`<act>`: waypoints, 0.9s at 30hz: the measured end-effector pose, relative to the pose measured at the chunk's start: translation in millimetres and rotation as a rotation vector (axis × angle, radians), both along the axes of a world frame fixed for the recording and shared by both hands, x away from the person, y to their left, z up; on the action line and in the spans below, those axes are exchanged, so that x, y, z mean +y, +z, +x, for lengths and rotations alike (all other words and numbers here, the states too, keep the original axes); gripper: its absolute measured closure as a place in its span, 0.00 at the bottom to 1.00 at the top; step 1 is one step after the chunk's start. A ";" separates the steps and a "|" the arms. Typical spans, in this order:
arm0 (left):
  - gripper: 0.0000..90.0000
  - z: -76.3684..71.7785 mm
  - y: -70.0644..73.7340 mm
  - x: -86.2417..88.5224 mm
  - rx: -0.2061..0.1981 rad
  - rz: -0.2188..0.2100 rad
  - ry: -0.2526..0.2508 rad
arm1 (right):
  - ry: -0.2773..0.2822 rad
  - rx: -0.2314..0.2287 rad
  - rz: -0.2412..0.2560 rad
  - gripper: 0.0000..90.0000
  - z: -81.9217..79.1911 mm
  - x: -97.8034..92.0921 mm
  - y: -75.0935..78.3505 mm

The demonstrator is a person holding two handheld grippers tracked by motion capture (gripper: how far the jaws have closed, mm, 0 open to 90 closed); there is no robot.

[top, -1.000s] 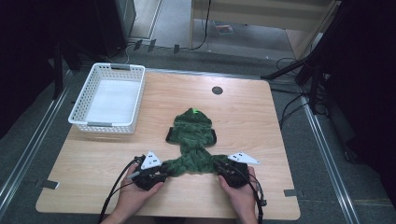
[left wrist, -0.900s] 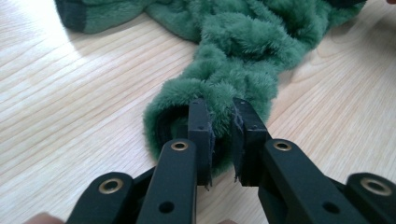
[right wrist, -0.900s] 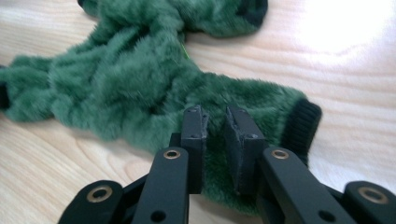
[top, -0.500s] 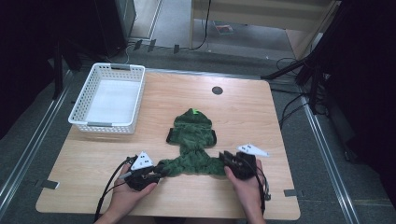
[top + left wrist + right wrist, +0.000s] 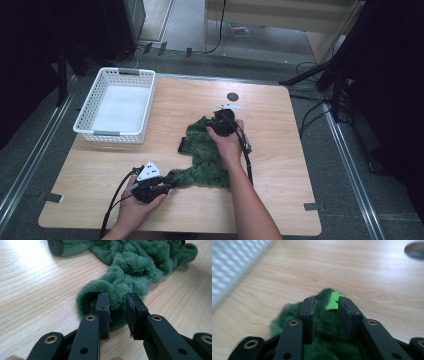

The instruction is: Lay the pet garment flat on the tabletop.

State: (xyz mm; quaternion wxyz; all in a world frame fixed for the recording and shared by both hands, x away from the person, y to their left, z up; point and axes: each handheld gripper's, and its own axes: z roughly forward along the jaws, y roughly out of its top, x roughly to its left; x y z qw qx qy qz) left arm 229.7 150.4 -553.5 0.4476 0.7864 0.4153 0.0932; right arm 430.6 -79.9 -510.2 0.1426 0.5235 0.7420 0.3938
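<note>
The left gripper (image 5: 117, 312) pinches the fuzzy green cloth (image 5: 207, 155) at lower middle. The right gripper (image 5: 325, 306), jaws apart over the top edge, should squeeze before lifting.

Even overhead light falls on the worktop (image 5: 280, 150) in the high view, while the room around it sinks into near-black. In the left gripper view a glare patch whitens the wood at upper left, and the green fleece (image 5: 140, 267) is sharp. The right gripper view is soft: the white basket (image 5: 234, 262) is blurred, and the far wood too.
</note>
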 end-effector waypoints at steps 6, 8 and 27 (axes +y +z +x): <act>0.82 -0.8 0.1 0.7 -0.001 0.004 0.010 | 0.001 0.032 -0.127 0.75 17.2 12.7 -22.8; 0.82 0.0 0.0 1.1 0.003 0.005 0.026 | -0.006 0.020 -0.119 0.75 23.4 13.1 -26.0; 0.56 33.1 19.7 5.5 -0.070 -0.054 0.161 | -0.013 -0.020 0.017 0.64 -29.0 -64.7 5.8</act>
